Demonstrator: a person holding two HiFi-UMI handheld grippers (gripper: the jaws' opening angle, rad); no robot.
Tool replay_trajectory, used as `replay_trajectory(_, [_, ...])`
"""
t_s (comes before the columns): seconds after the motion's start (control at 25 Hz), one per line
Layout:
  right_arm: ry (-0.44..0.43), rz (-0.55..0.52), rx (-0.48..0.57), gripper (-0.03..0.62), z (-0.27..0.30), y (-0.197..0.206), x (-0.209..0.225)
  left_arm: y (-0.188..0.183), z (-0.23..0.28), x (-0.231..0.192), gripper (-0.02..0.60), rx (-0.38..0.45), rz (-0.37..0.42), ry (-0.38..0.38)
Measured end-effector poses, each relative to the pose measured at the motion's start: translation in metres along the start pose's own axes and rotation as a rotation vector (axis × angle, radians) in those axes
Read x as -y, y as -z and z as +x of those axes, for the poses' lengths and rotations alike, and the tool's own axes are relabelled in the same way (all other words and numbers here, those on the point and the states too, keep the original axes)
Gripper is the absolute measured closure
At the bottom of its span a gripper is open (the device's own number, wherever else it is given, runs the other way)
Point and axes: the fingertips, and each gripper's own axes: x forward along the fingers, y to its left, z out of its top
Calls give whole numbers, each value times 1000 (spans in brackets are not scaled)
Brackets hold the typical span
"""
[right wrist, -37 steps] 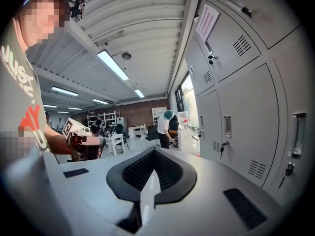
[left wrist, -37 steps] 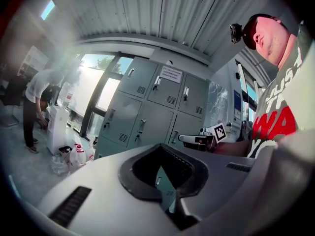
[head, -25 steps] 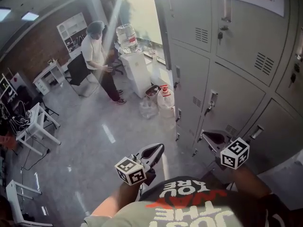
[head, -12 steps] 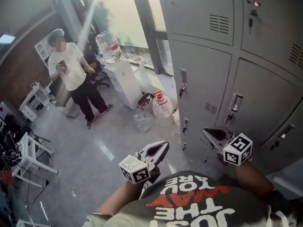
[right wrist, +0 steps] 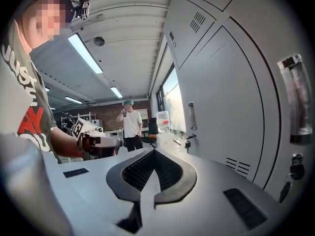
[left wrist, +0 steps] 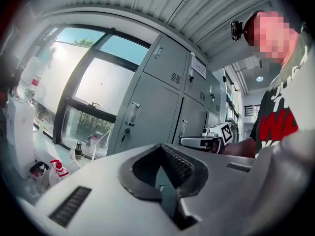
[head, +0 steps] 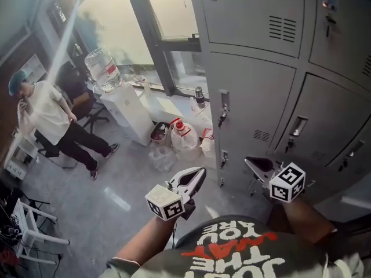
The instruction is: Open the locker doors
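Both my grippers are out in front of me with nothing in them. The left gripper [head: 199,174] has its fingers pressed together on air, and the right gripper [head: 250,161] is closed the same way. The tall grey metal locker doors [head: 255,97] rise just ahead and to my right, every one shut, each with a slim silver handle [head: 223,100]. My right tips are near a lower door, not touching. Off left, a white water dispenser [head: 130,112] stands by the window.
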Motion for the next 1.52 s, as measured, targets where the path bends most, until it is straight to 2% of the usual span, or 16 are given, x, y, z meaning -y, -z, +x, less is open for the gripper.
replay_trajectory(0.2, [15,-45,20,562,-1,-26,14,-19,41,-5,574,-6,37,3])
replay_trajectory(0.4, [-5,-77,29,562,5,-42,37,-38,85,-20,574,18,68,-52])
replay_trajectory(0.6, [-46,-98,30,562,10,-51,55,-60,128,-46,574,45,85,-151])
replay_trajectory(0.76, [-87,-97,34,562,9,-55,58,-81,157,-79,572,37,107,-268])
replay_trajectory(0.8, [-96,-96,32,562,9,-55,57,-84,163,-86,565,30,112,-292])
replay_trajectory(0.88, [-106,-96,28,562,8,-53,58,-89,176,-98,485,8,136,-330])
replay_trajectory(0.96, [-111,-95,24,562,7,-51,60,-93,186,-107,431,-12,170,-371])
replay_trajectory(1.16, [-109,-95,16,562,2,-47,64,-94,204,-118,330,-35,200,-429])
replay_trajectory(1.24, [-104,-94,16,562,0,-47,66,-93,209,-123,309,-42,203,-455])
replay_trajectory(1.4, [-92,-88,12,562,-5,-44,71,-95,216,-131,305,-43,200,-494])
replay_trajectory(1.52, [-89,-84,10,562,-8,-42,73,-96,217,-134,302,-51,226,-514])
